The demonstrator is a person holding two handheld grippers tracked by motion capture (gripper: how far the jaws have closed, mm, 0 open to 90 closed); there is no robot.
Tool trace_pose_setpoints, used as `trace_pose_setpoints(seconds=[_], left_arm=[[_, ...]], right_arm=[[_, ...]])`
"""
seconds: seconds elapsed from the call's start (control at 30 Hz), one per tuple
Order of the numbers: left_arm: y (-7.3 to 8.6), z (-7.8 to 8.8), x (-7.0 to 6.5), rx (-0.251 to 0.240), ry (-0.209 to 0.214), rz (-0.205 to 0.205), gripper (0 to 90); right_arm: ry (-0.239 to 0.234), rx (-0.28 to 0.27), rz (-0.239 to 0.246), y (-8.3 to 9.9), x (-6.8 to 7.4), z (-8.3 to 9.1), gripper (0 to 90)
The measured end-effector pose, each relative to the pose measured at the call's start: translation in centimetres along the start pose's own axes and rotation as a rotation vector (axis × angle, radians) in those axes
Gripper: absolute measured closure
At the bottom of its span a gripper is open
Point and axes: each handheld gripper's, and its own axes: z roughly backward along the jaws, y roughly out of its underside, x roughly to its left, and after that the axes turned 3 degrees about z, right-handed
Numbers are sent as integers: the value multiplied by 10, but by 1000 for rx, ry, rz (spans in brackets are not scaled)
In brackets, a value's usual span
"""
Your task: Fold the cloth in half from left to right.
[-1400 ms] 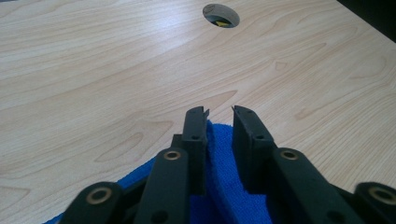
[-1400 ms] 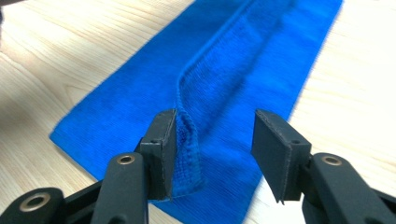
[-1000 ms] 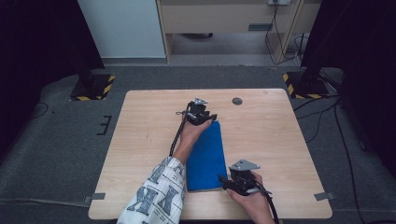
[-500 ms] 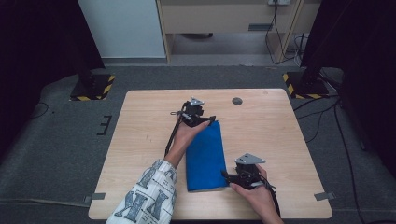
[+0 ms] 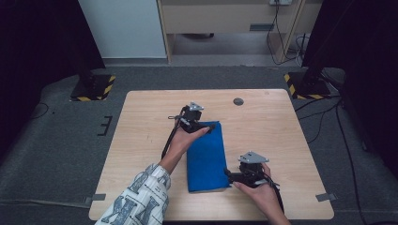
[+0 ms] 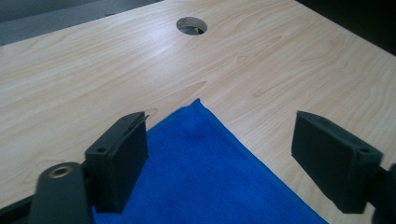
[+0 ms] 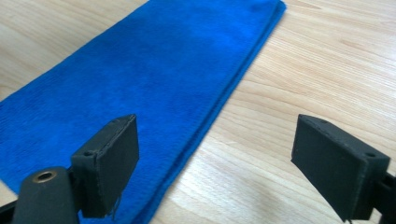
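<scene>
Since a second ago the left gripper (image 5: 202, 125) has barely shifted at the blue cloth's (image 5: 206, 157) twelve-o'clock corner — jaws spread — while the right gripper (image 5: 231, 175) — jaws equally wide — has edged outward past its five-o'clock edge on the table (image 5: 141, 136).

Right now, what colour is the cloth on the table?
Solid blue cloth, no pattern; the right gripper view shows it best.

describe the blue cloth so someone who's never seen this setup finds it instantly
Start at the light wooden table in the middle of the dark grey floor. Near its centre lies the blue cloth, a long folded rectangle running from the left tongs at its far corner to the right tongs by its near right corner. It is the one vivid blue, soft item; nearby is just a small round hole.
</scene>
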Motion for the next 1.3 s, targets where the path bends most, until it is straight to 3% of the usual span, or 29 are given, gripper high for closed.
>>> trace_pose_setpoints(seconds=[0.17, 0.37, 0.6, 0.83, 1.13, 1.3], left_arm=[[17, 10, 5, 1, -5, -24, 118], [31, 29, 22, -40, -25, 5, 89], [49, 43, 42, -64, -54, 34, 78], [49, 45, 57, -54, -104, 43, 112], [40, 33, 67, -64, -91, 77, 112], [37, 28, 71, -48, -138, 69, 115]], right_arm=[[-11, 12, -28, 1, -4, -3, 130], [-11, -21, -27, -11, -9, 0, 128], [-29, -12, -15, -27, -10, -11, 137], [-48, 22, -29, -51, -27, -42, 125], [-48, -6, -57, -86, -48, -66, 118], [-36, -31, -39, -108, -61, -72, 131]])
